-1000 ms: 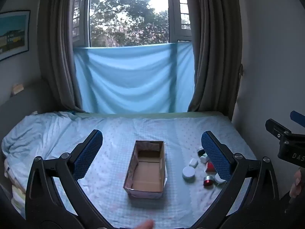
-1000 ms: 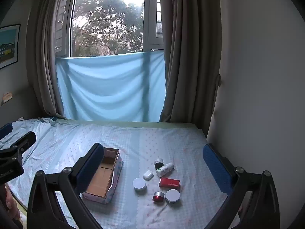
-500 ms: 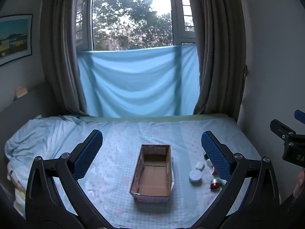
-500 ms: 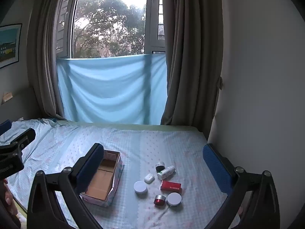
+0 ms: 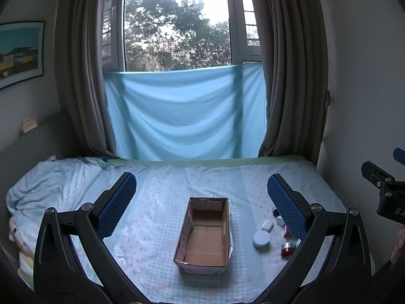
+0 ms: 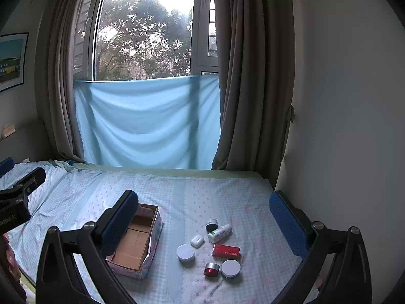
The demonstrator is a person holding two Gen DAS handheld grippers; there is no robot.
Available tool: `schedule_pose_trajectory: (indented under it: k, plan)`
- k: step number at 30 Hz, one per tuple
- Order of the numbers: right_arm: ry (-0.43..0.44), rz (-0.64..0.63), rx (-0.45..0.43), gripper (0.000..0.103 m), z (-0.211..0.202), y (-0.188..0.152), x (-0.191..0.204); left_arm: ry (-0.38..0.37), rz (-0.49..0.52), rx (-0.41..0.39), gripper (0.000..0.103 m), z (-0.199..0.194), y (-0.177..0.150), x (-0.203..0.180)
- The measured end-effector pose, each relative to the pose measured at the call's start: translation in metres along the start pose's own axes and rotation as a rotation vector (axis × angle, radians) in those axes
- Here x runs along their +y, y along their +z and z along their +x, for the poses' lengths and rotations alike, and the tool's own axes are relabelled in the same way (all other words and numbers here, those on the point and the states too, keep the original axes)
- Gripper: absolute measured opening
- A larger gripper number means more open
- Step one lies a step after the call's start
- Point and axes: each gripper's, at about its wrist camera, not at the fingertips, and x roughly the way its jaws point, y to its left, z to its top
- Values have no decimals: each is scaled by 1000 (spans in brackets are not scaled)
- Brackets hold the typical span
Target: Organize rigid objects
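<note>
Right wrist view: both tools, left and right, hang spread wide and empty above a bed, where an open box lies beside 7 small containers.

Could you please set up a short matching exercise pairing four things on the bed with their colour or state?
Things:
1. cardboard box
2. small carton
3. bottle
4. earbud case

Descriptions:
a. white, lying on its side
b. red
c. open, empty
d. white, rounded, shut

Pairs: 1-c, 2-b, 3-a, 4-d
</note>
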Motion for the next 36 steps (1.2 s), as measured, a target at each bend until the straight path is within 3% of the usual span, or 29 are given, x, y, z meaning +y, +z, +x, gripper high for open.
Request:
schedule_pose_trajectory:
  k: [36]
  plan:
    - [-4, 4, -23, 103, -6, -5, 4, -38, -8, 34, 102, 5, -3, 7]
